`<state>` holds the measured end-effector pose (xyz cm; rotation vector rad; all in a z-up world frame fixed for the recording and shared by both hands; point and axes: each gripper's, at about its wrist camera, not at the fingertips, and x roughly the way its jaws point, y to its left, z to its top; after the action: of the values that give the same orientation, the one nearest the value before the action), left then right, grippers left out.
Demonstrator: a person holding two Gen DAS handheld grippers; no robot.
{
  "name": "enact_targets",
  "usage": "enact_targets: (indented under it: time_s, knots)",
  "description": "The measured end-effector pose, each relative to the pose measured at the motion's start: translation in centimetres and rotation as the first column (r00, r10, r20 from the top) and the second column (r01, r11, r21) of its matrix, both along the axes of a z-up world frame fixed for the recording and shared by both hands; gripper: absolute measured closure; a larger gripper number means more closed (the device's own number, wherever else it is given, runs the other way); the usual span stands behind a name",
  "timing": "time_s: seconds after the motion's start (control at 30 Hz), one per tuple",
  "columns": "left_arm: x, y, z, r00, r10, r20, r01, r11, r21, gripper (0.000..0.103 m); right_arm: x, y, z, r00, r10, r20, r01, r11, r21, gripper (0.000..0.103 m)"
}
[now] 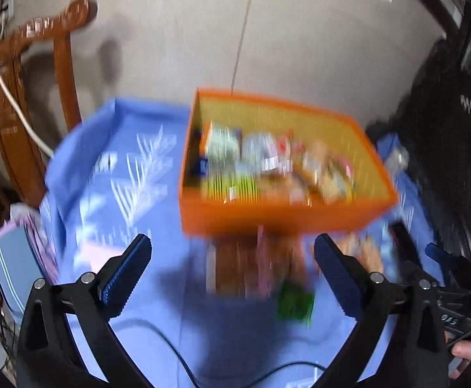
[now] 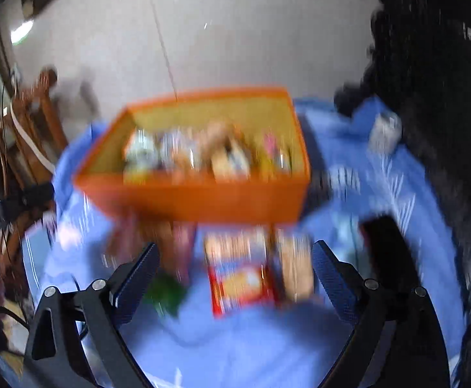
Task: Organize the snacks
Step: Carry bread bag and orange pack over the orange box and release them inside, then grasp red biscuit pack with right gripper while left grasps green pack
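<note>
Both frames are blurred. The left gripper (image 1: 232, 271) stands with its jaws spread wide and nothing between them, tilted down over a blue cloth (image 1: 157, 291). The right gripper (image 2: 235, 278) is equally wide and empty. Below their fingertips a few snack packets lie loose on the cloth: a red and yellow packet (image 2: 241, 286), a small green packet (image 2: 167, 292) and brownish wrappers I cannot make out. Just beyond sits the orange box (image 1: 274, 216), already crowded with mixed snacks (image 1: 267, 165), probably because it is the collecting place. The spread jaws suggest both hands are free to take another packet.
</note>
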<state>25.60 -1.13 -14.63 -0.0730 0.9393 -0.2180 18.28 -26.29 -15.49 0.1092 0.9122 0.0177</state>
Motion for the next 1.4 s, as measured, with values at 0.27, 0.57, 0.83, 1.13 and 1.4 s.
enact_targets:
  time_s: [0.27, 0.57, 0.83, 1.13, 1.4]
  knots:
    - [-5.6, -1.6, -5.3, 0.990, -0.106, -0.089, 0.110, 0.993, 0.047, 0.004, -2.8, 1.3, -4.1, 0.994, 0.080, -0.069, -0.079, 0.997, 0.023, 0.008]
    - [-6.0, -1.6, -6.2, 0.986, -0.104, -0.132, 0.104, 0.995, -0.002, 0.004, 1.3, 1.1, -7.3, 0.989, 0.104, -0.104, -0.102, 0.995, 0.020, 0.008]
    - [-5.3, -1.1, -7.0, 0.985, -0.085, -0.148, 0.085, 0.996, -0.005, 0.004, 4.3, 2.2, -11.0, 0.971, 0.164, -0.171, -0.188, 0.973, -0.131, 0.011]
    - [-5.2, -5.9, -8.0, 0.954, -0.284, -0.098, 0.287, 0.958, 0.010, 0.004, 2.2, 1.4, -10.5, 0.975, 0.152, -0.164, -0.163, 0.985, -0.058, 0.049]
    - [-3.8, -10.7, -10.8, 0.910, -0.409, -0.062, 0.413, 0.907, 0.078, 0.004, -1.9, -1.4, -9.9, 0.980, 0.045, -0.193, -0.040, 0.999, 0.030, 0.049]
